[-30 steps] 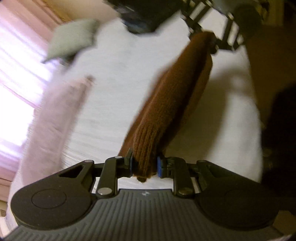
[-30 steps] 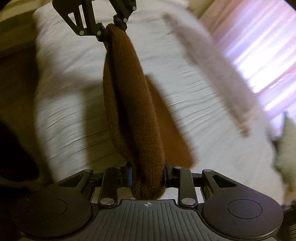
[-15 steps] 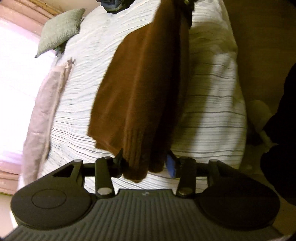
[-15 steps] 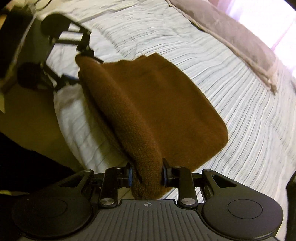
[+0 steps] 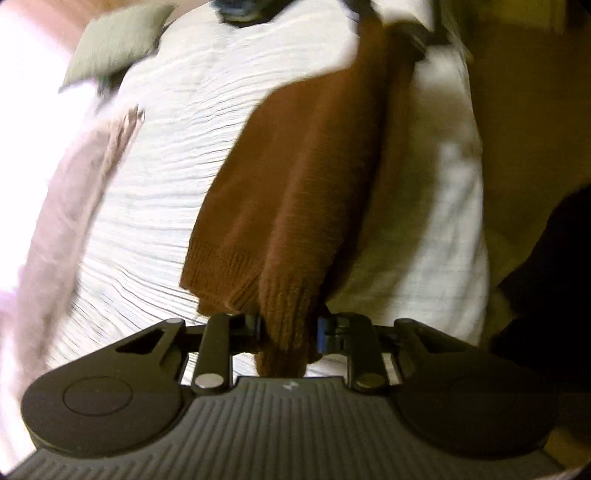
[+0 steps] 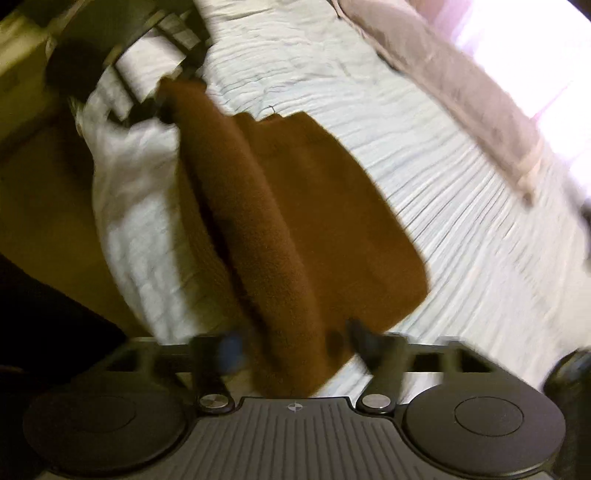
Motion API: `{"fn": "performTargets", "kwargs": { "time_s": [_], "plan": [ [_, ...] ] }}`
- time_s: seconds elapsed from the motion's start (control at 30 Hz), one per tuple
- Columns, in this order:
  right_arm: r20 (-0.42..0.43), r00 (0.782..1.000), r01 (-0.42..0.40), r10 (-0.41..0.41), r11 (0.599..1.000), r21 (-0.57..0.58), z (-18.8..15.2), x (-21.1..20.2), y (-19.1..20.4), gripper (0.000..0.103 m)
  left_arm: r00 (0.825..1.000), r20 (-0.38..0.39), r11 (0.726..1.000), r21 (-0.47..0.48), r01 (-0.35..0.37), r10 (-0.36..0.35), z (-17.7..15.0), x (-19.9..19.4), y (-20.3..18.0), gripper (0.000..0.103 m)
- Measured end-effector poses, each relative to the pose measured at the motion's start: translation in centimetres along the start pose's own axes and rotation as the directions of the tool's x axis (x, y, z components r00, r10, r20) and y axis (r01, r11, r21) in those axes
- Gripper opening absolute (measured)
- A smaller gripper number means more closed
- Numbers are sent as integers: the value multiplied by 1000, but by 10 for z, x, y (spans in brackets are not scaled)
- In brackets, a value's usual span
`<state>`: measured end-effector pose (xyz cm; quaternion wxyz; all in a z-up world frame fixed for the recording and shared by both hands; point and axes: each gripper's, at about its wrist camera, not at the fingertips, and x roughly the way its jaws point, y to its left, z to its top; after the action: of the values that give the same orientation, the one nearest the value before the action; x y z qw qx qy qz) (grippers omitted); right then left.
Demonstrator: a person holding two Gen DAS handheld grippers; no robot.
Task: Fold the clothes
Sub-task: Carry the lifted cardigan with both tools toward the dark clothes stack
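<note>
A brown knitted sweater (image 5: 295,192) is stretched between my two grippers over a white striped bed (image 5: 177,155). Its far half lies spread on the bed, as the right wrist view (image 6: 332,221) shows. My left gripper (image 5: 290,328) is shut on the ribbed near edge of the sweater. My right gripper (image 6: 291,347) has its fingers spread wider than before, with the sweater's folded edge still lying between them; the view is blurred. The other gripper shows at the sweater's far end in each view, the right one (image 5: 413,33) and the left one (image 6: 147,107).
A pink blanket (image 5: 70,206) lies along the bed's window side, also in the right wrist view (image 6: 454,85). A grey-green pillow (image 5: 118,40) sits at the far end. The bed's edge drops to a brown floor (image 5: 528,110). A dark shape (image 5: 546,280) stands beside the bed.
The sweater has come down from hanging to lie partly spread on the bed. My right gripper's fingers have moved apart around the fabric. Both views are blurred by motion.
</note>
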<state>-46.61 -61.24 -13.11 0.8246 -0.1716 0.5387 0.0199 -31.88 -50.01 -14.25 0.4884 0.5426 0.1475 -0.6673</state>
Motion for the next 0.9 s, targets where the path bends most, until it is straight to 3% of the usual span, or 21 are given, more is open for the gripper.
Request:
{"fn": "performTargets", "kwargs": {
  "time_s": [0.13, 0.27, 0.3, 0.33, 0.37, 0.63, 0.9],
  "plan": [
    [65, 996, 72, -64, 989, -131, 0, -1, 30, 81, 996, 17, 991, -99, 92, -90, 8, -6, 41, 21],
    [91, 988, 143, -126, 967, -213, 7, 18, 53, 79, 991, 22, 986, -95, 135, -133, 16, -8, 55, 21],
    [76, 987, 152, -138, 964, -219, 8, 21, 52, 70, 990, 18, 986, -82, 142, -141, 17, -8, 57, 21],
    [55, 990, 135, -127, 971, -198, 10, 21, 46, 35, 989, 15, 987, -69, 148, -147, 18, -8, 58, 21],
    [35, 993, 120, -115, 977, -174, 11, 19, 40, 26, 988, 12, 987, -47, 151, -151, 19, -10, 58, 21],
    [26, 992, 122, -121, 991, -54, 36, -66, -34, 22, 987, 35, 980, 124, 154, -159, 45, -61, 73, 21],
    [23, 980, 196, -195, 981, -5, 39, -131, -71, 22, 987, 128, 968, 243, 65, -99, 107, -99, 107, 21]
  ]
}}
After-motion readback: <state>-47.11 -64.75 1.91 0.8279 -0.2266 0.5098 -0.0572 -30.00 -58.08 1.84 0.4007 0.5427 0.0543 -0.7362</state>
